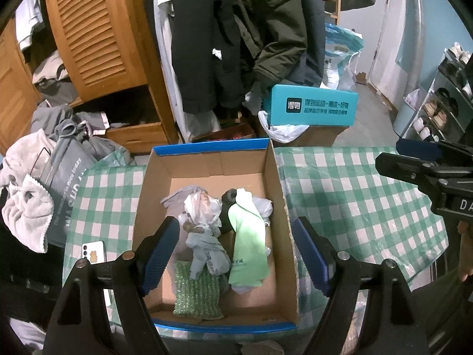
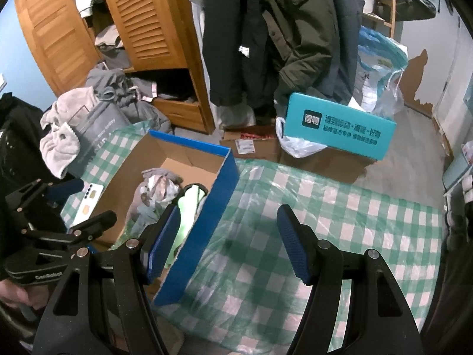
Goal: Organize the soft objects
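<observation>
An open cardboard box (image 1: 275, 183) with blue outer walls sits on the green checked table. Inside lie a light green cloth (image 1: 248, 245), a grey cloth (image 1: 207, 251), a crumpled white plastic bag (image 1: 201, 207), a green bubble-wrap pad (image 1: 196, 295) and a dark object (image 1: 229, 198). My left gripper (image 1: 236, 251) is open and empty, held above the box with its fingers on either side of the soft items. My right gripper (image 2: 227, 242) is open and empty over the table, straddling the box's right wall (image 2: 204, 222). The box contents also show in the right wrist view (image 2: 159, 186).
A phone (image 1: 94, 251) lies on the table left of the box. A grey bag with towels (image 1: 44, 195) stands at the left edge. Behind the table are a teal box (image 1: 313, 106), hanging coats (image 1: 236, 29) and a wooden wardrobe (image 1: 97, 29). A shoe rack (image 1: 443, 103) stands at the right.
</observation>
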### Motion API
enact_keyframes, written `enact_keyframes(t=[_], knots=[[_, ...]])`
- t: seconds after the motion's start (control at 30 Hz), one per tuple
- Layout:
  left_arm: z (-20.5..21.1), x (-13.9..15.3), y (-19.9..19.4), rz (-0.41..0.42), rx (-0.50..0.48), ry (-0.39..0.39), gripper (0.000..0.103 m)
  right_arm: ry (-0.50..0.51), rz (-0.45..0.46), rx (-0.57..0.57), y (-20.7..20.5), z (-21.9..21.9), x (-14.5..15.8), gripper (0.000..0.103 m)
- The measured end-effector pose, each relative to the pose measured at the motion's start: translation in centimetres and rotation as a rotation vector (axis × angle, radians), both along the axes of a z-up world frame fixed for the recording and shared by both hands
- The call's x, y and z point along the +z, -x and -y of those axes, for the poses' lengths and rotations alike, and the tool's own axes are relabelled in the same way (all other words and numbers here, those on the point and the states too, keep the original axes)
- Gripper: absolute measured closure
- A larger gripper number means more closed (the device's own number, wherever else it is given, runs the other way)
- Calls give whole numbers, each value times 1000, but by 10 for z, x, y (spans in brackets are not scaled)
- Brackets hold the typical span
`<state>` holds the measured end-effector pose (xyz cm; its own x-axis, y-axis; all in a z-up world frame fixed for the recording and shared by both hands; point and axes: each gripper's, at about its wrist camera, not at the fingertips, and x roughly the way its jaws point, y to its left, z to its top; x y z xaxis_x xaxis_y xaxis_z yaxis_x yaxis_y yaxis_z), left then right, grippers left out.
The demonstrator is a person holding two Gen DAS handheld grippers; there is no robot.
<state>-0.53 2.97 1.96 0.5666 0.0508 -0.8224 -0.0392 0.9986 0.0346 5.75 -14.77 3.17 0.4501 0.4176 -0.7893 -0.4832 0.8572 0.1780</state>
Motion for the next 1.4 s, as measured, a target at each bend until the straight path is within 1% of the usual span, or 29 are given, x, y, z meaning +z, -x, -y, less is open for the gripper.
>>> enact_keyframes(t=[0.2,0.5,0.9,1.03,1.4], knots=[[2,-1,0,-3,0,0,23,-5,-2,-18,-2,7,-1,36],[3,-2,0,-17,5,26,22,-5,0,-18,-2,8,-1,36],[4,-3,-1,-34,15,1,22,-5,2,-15,-2,9,-1,36],[4,-2,0,-24,12,1,23,-5,0,-17,-1,8,-1,36],[5,0,-1,-32,11,2,22,-5,2,-15,-1,9,-1,36]])
